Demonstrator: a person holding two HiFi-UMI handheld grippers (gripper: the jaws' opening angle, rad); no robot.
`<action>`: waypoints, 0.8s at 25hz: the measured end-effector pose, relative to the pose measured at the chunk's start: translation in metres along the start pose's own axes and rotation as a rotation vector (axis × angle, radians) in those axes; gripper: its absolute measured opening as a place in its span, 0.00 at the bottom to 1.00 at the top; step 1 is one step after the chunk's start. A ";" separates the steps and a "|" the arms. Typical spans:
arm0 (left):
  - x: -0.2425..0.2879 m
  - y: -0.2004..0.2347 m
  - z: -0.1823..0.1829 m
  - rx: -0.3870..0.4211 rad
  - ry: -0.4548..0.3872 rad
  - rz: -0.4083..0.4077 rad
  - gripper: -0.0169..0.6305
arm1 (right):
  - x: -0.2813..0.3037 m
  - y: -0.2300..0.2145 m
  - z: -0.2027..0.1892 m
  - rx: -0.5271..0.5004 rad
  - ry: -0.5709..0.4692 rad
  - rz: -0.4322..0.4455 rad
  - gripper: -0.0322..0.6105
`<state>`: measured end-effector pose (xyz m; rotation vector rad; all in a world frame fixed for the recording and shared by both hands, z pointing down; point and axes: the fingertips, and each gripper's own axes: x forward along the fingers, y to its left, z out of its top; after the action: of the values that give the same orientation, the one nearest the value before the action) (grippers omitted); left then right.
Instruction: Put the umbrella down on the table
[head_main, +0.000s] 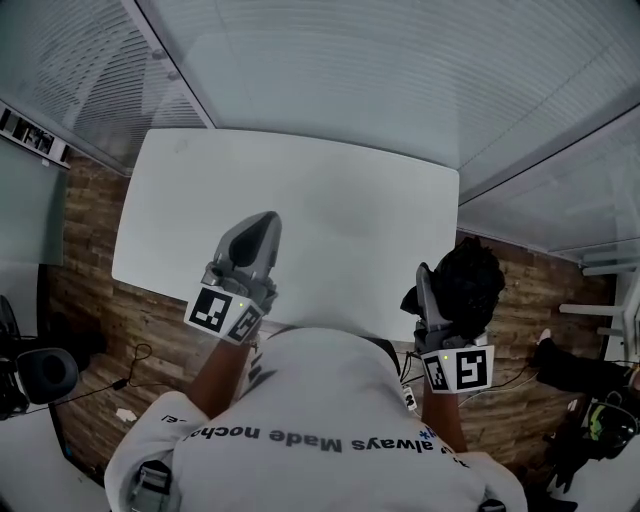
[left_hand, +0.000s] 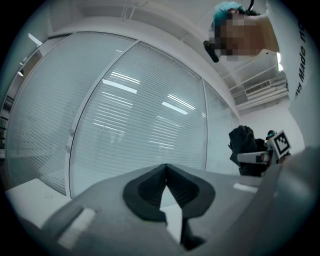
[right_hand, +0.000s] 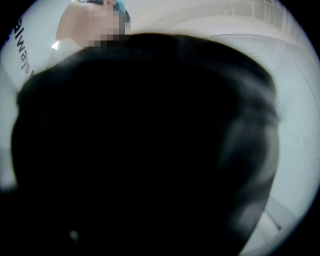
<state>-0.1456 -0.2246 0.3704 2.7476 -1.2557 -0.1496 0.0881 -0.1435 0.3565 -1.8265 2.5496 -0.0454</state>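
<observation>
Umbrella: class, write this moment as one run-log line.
umbrella: black, gripped by right gripper, not yet on table | left gripper: shut, empty

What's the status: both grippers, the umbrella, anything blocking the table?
Left gripper shut, empty. Right gripper shut on black folded fabric umbrella, held up by the right edge of the white rectangular table, not down yet. Tabletop bare.

The person is wearing a white short-sleeved T-shirt (head_main: 330, 400) with dark lettering (head_main: 300, 434) running across it. Beside the T-shirt's left shoulder, the left gripper (head_main: 266, 222) is showing a pale grey shell, dark fingers (left_hand: 147, 192) and a left marker cube (head_main: 222, 313) of black-and-white squares. Beside the T-shirt's right shoulder, the grey right gripper (head_main: 424, 288) is carrying a matching right marker cube (head_main: 458, 368).
</observation>
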 end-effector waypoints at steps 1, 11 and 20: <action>0.004 0.002 0.000 -0.002 0.000 -0.002 0.03 | 0.004 -0.002 0.000 -0.002 0.004 0.002 0.43; 0.039 -0.028 -0.003 -0.009 -0.004 -0.016 0.03 | 0.000 -0.040 0.007 -0.014 0.003 0.004 0.43; 0.069 -0.071 0.002 -0.002 -0.020 -0.028 0.03 | -0.026 -0.089 0.012 -0.020 0.006 -0.019 0.43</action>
<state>-0.0481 -0.2306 0.3556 2.7694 -1.2213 -0.1808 0.1812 -0.1477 0.3461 -1.8599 2.5460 -0.0259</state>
